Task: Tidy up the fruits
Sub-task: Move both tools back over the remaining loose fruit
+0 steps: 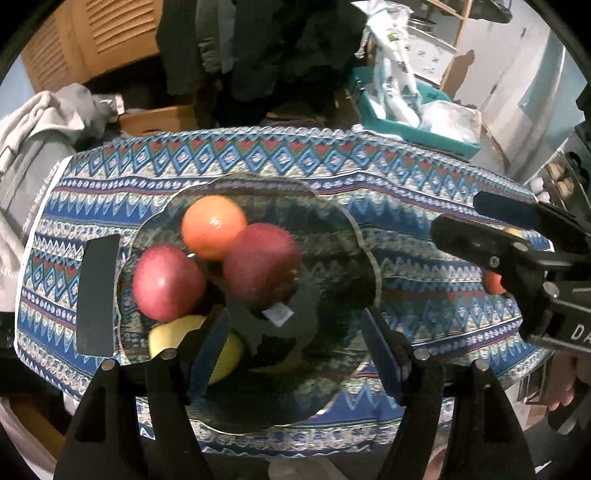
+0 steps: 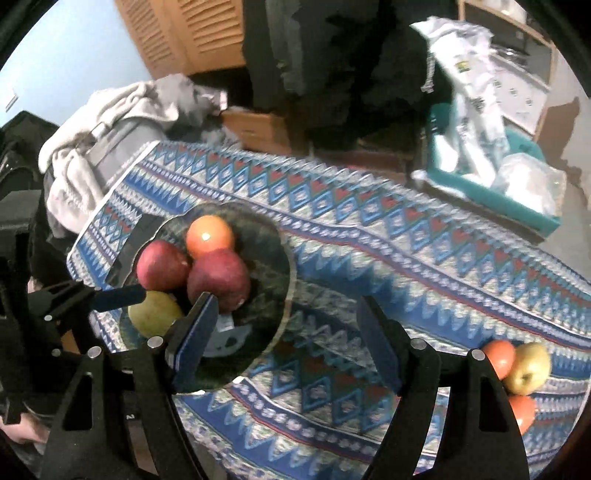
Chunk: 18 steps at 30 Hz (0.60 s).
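One glass plate [image 1: 365, 258] sits on the patterned surface [image 2: 424, 258]. On the plate are four fruits: two red apples, one at the left [image 1: 168, 282] and one at the middle [image 1: 264, 267], one orange [image 1: 214, 227], and one yellow-green fruit [image 1: 173, 334], partly hidden, whose kind is hard to tell. Off the plate, near the surface's edge, lie three more fruits: two oranges, one upper [image 2: 500, 356] and one lower [image 2: 524, 411], and one yellow apple [image 2: 530, 367]. That makes seven fruits. One dark flat rectangle [image 1: 96, 295] lies just beside the plate.

Louvered wooden doors [image 2: 192, 33] behind patterned tablecloth [image 2: 406, 236], pale-blue walls
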Available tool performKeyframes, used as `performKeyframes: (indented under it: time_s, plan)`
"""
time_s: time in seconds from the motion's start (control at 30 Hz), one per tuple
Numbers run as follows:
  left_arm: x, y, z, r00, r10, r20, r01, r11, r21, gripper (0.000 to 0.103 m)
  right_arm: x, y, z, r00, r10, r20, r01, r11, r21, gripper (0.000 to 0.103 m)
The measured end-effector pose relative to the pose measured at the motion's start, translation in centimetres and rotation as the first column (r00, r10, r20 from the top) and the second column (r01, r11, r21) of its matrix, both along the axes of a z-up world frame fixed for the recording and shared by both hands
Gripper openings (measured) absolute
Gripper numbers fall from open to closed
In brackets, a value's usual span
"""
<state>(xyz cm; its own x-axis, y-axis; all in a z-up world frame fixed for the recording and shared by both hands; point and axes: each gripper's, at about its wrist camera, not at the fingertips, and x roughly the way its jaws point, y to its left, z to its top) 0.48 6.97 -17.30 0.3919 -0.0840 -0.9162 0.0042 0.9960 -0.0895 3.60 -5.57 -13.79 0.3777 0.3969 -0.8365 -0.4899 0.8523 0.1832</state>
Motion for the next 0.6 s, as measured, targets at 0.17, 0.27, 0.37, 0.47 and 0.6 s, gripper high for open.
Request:
performKeyframes:
  time_s: [0.17,0.27,0.37,0.47,0.6]
  plan:
    - [0.2,-2.2,1.0,0.999,-0.038,0.013,0.038,0.999,-0.004,0.075,-0.4,-2.9,0.9,0.999,-0.042,0.033,0.042,0.999,-0.022,0.078]
    - [0.2,-3.6,1.6,0.998,-0.061,0.024,0.061,0.998,-0.011,0.075,-0.6,-5.0,1.3,0.997,-0.075,0.035,0.076,0.997,-0.016,0.078]
    - [0.1,-5.1,2.0,0.996,-0.089,0.031,0.089,0.996,-0.015,0.075,-1.1,-7.1,1.7,0.993,-0.107,0.048,0.109,0.994,-0.025,0.078]
    - [0.0,-6.8,2.2,0.992,-0.123,0.033,0.123,0.992,-0.018,0.075,-1.7,-9.4,1.9,0.989,-0.142,0.045,0.143,0.990,-0.021,0.078]
    - [-0.2,-8.8,2.4,0.986,-0.164,0.038,0.164,0.986,-0.010,0.075,-2.4,-12.3,2.0,0.981,-0.190,0.038,0.191,0.981,-0.021,0.078]
